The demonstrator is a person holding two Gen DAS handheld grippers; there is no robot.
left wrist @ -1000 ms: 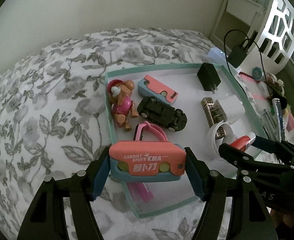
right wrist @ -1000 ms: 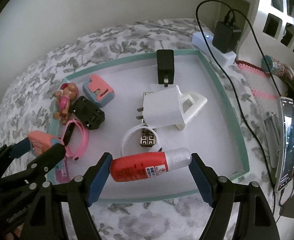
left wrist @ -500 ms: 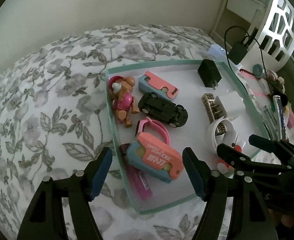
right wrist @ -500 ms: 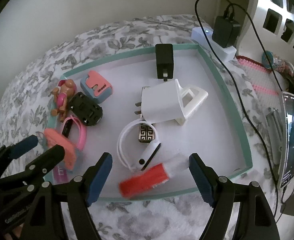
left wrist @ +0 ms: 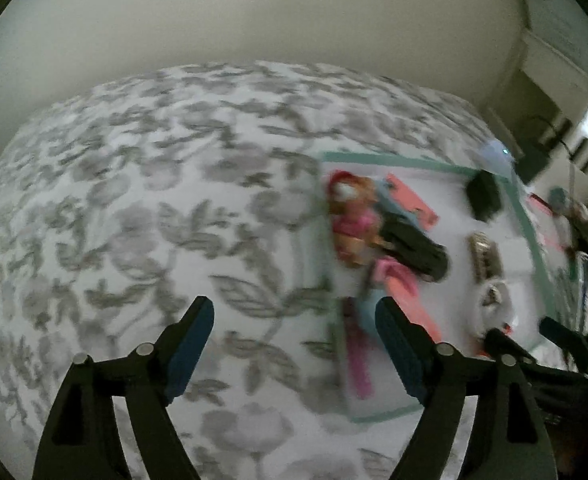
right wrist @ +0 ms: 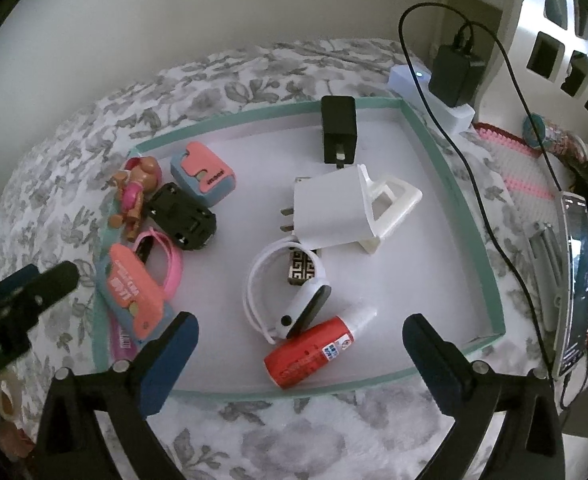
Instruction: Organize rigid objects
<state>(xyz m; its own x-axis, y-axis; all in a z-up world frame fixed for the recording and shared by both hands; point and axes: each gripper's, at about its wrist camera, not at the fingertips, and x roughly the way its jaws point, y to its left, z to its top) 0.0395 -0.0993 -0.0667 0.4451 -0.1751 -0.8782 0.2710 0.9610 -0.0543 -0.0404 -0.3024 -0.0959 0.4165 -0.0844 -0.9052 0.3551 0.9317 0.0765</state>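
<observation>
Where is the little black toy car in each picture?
Left wrist view: the black toy car is blurred, right of centre in the tray, beside the dog figure.
Right wrist view: the car lies left of centre, just right of the dog figure.
Shared landmark: the tray's teal rim.

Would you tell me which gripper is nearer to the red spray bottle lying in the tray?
Right. The right gripper hangs just above the red spray bottle, jaws opening around nothing. The left gripper is off beyond the tray's opposite side, over the bedspread.
</observation>
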